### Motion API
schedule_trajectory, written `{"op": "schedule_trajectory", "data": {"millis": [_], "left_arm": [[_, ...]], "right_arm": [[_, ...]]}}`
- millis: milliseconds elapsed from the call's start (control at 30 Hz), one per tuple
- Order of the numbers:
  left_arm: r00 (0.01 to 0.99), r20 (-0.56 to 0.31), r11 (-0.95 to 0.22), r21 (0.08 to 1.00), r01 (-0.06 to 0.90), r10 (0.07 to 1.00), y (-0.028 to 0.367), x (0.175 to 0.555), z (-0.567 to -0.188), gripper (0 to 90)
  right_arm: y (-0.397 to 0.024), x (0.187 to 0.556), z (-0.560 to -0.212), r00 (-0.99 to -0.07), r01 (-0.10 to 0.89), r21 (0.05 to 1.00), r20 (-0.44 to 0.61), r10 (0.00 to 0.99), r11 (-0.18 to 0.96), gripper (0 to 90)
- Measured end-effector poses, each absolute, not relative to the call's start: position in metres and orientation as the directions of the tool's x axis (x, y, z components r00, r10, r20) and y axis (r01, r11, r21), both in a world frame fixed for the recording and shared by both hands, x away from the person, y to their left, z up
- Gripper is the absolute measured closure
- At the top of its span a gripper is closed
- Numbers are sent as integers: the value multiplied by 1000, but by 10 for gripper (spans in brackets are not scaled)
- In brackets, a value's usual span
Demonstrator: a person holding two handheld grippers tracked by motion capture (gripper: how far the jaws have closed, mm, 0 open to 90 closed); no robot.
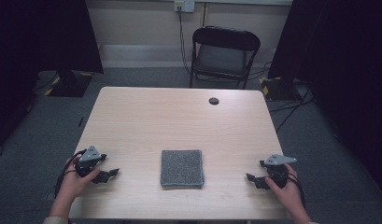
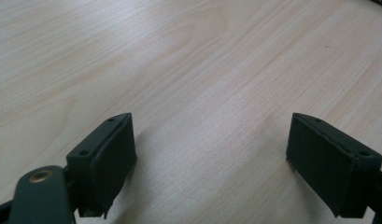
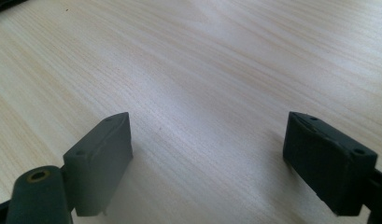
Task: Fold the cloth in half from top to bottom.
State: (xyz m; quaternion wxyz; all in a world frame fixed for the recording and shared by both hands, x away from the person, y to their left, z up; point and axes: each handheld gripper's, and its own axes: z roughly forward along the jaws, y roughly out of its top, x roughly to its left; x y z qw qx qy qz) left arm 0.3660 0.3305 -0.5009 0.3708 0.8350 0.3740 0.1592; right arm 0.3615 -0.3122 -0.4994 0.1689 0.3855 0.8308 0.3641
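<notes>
The folded grey cloth (image 1: 181,168) lies flat near your edge of the worktop (image 1: 179,116), midway between your hands and well apart from both, so you look to be at the start, before any reach. Your left tongs (image 1: 115,172) and right tongs (image 1: 249,177) rest on the wood, jaws spread wide and empty; next, bring one inward to a cloth edge. No writing or brand is readable anywhere.
</notes>
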Motion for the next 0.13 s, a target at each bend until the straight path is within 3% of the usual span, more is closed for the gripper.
{"op": "schedule_trajectory", "data": {"millis": [133], "left_arm": [[662,-9,-441,738,510,750,330,365,-501,149]], "right_arm": [[-312,362,-499,-644,519,734,0,765,437,146]]}}
